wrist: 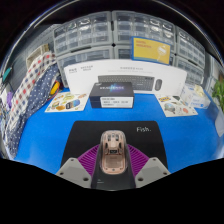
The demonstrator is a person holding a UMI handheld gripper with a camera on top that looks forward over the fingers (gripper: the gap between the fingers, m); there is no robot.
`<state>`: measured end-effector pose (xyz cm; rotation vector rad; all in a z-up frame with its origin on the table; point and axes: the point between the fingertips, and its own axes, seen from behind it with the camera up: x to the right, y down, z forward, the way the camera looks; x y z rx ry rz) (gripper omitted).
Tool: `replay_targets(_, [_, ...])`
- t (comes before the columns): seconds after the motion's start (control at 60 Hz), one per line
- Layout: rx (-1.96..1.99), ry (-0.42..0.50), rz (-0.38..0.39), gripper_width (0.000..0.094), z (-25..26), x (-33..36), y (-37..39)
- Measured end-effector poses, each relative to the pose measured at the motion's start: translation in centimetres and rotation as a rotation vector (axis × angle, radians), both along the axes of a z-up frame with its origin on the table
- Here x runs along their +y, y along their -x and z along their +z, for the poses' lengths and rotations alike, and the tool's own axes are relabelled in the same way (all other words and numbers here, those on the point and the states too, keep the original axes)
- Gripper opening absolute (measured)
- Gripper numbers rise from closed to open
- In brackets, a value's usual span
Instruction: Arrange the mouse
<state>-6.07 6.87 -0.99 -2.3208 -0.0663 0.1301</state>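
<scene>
Gripper view: claw [112, 170] closed on a beige mouse [113, 152], both purple ribbed pads [93, 160] pressed against its sides. Smooth rounded plastic shell, dark scroll wheel on the near-top, nose pointing ahead. Rear of the mouse cut off between the fingers.

Directly under and ahead of the claw: a flat black mouse mat [112, 135], rectangular, matte, white lettering "Fish." at its right part. Whether the mouse touches the mat or hangs just above it, impossible to tell.

Underneath all: blue counter [40, 135], smooth and flat, open room left and right of the mat.

Beyond the mat: a dark rectangular box [110, 94], sharp-edged, print too small to read. Behind it a long white box [118, 71] with printed faces. Left of the dark box a leaflet [66, 101], right of it another printed card [176, 103]; details unclear.

Farther back: stacked clear plastic drawers [90, 35], contents indistinct. Far left, a dotted dark cloth [35, 85], partly cut off.
</scene>
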Motion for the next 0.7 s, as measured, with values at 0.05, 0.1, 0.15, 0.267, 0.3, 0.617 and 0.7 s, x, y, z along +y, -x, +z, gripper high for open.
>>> replay_targets(0.05, [-0.020,0.008,0.008,0.0458,-0.1,-0.1,0.1])
replay_targets(0.1, [-0.031,0.019,0.014,0.0554,-0.1,-0.2,0.3])
replay_targets(0.15, [-0.016,0.039,0.029,0.0663,0.0,-0.4,1.1])
replay_targets(0.267, [-0.048,0.036,0.018,0.0876,1.6,-0.9,1.0])
replay_targets(0.3, [-0.062,0.024,0.008,0.0870,2.5,-1.2,0.8])
replay_targets(0.617, [-0.077,-0.112,-0.064,0.0872,15.5,-8.6,-1.3])
replay_targets(0.7, [-0.092,-0.148,-0.084,0.0872,18.3,-10.9,-2.1])
